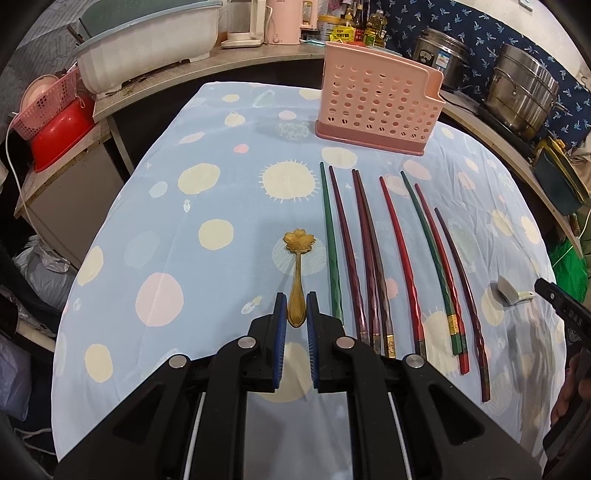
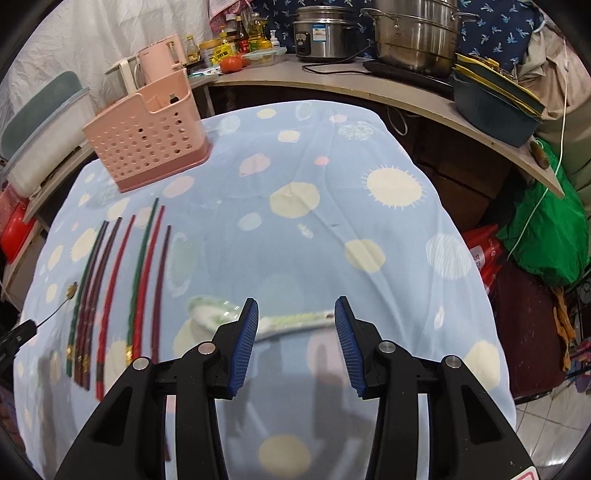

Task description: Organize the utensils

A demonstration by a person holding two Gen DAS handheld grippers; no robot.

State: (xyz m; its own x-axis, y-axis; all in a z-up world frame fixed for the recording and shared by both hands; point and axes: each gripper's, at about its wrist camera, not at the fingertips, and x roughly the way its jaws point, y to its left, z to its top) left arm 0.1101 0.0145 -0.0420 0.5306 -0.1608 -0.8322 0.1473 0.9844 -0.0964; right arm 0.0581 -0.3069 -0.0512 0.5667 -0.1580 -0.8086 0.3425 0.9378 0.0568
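A gold spoon with a flower-shaped end [image 1: 297, 275] lies on the blue spotted cloth; its bowl end sits between the narrowly parted fingers of my left gripper [image 1: 296, 308], and whether the pads touch it is unclear. Several green, red and maroon chopsticks [image 1: 391, 258] lie in a row to its right, also in the right wrist view [image 2: 122, 288]. A pink perforated utensil holder [image 1: 376, 107] stands at the back [image 2: 147, 140]. My right gripper [image 2: 295, 317] is open above a white ceramic spoon with green pattern [image 2: 288, 319], lying crosswise between the fingers.
The table [image 2: 369, 229] is draped with the blue cloth. A curved counter [image 2: 406, 96] behind holds steel pots [image 2: 413, 33], a rice cooker, bottles and a pink kettle. A white tub [image 1: 147, 48] and red basin [image 1: 62, 133] stand at left.
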